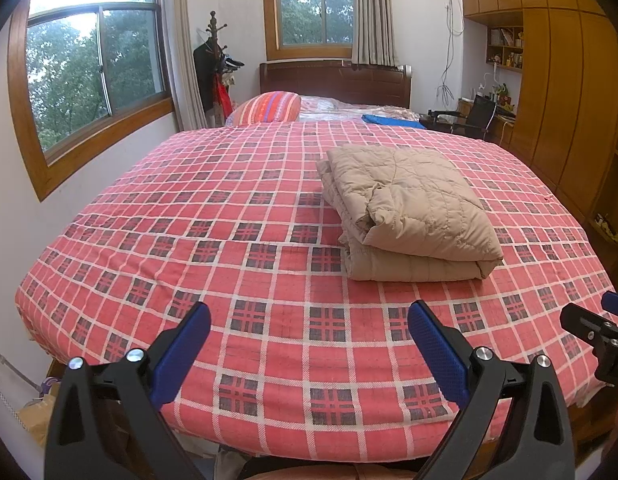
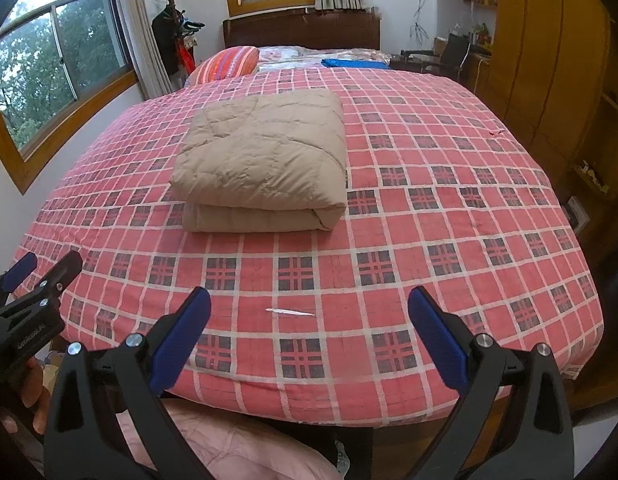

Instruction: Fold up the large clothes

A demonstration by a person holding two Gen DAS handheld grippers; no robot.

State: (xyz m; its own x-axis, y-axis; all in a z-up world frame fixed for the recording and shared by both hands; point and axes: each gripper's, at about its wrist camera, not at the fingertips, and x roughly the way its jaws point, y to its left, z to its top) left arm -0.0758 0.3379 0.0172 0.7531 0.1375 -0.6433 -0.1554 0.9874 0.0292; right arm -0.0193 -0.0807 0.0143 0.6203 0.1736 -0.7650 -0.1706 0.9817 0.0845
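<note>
Nearest the bed's near edge, left tongs (image 1: 309,344) and right tongs (image 2: 309,332) both hang spread apart, empty, clear of the cloth. Farther in, mid-bed (image 2: 449,240), the beige quilted garment (image 2: 265,160) sits folded into a compact stacked block. Folding looks done; maybe tidy the loose left edge.

Matt quilted beige jacket (image 2: 265,160), perhaps nylon, on woven plaid cotton-like bedspread (image 2: 429,240).

Red plaid bedspread (image 1: 269,208); striped pillow (image 1: 269,108) at 11 o'clock; blue cloth (image 1: 391,120) at 1; coat rack (image 1: 213,68); wooden wardrobe (image 1: 557,80) at 2.
</note>
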